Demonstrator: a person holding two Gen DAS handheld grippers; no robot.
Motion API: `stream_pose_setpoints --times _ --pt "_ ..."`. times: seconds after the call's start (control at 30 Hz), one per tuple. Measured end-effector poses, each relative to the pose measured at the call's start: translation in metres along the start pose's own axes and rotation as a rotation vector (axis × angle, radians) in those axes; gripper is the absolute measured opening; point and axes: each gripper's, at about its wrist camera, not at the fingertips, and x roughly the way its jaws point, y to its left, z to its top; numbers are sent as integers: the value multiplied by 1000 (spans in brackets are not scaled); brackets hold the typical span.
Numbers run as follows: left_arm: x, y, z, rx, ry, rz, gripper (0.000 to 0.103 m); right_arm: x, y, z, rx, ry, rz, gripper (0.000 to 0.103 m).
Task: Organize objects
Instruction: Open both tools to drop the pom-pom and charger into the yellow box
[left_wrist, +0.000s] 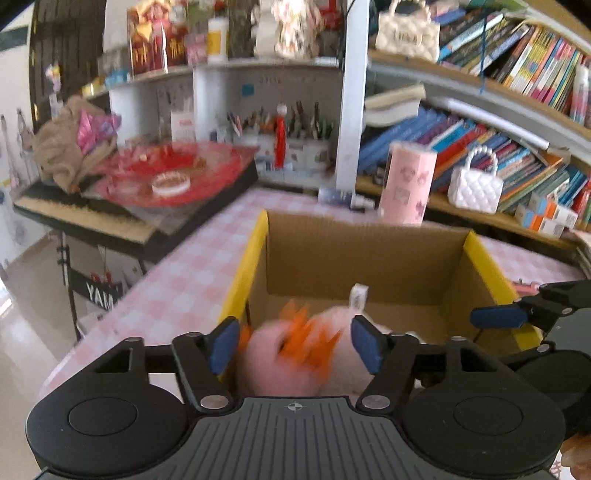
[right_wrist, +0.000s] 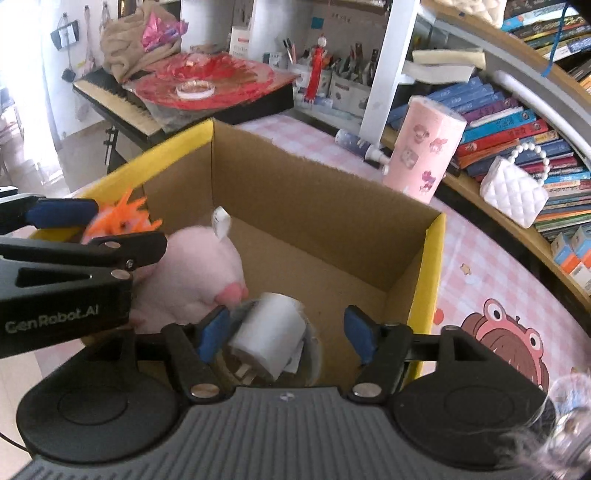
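An open cardboard box with yellow-edged flaps stands on the pink checked table; it also shows in the right wrist view. A pink plush toy with orange hair lies in the box between the wide-open fingers of my left gripper, blurred by motion. In the right wrist view the plush rests against the box's left wall. My right gripper is open above a white plug adapter in a clear bag on the box floor. The right gripper's fingertip shows at the box's right flap.
A pink sticker-covered canister and a spray bottle stand behind the box. A white quilted handbag sits on the bookshelf. A keyboard with a red dish is at left. The table's left edge drops to the floor.
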Motion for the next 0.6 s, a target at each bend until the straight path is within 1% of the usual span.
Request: stream_pose_setpoints --times 0.1,0.13,0.2,0.33,0.47,0.6 --pt "-18 1 7 13 -55 -18 81 -16 2 1 9 -43 -8 73" --pt "-26 1 9 15 -78 -20 82 -22 3 1 13 -59 -12 76" --pt "-41 3 12 14 -118 -22 87 -37 5 0 25 -100 -26 79" --pt "-70 9 11 -4 -186 -17 92 -69 8 -8 71 -184 -66 83" --pt "-96 13 -3 -5 -214 2 94 -94 14 -24 155 -239 -123 87" --pt "-114 17 -26 15 -213 19 96 -111 23 -50 225 -260 -188 89"
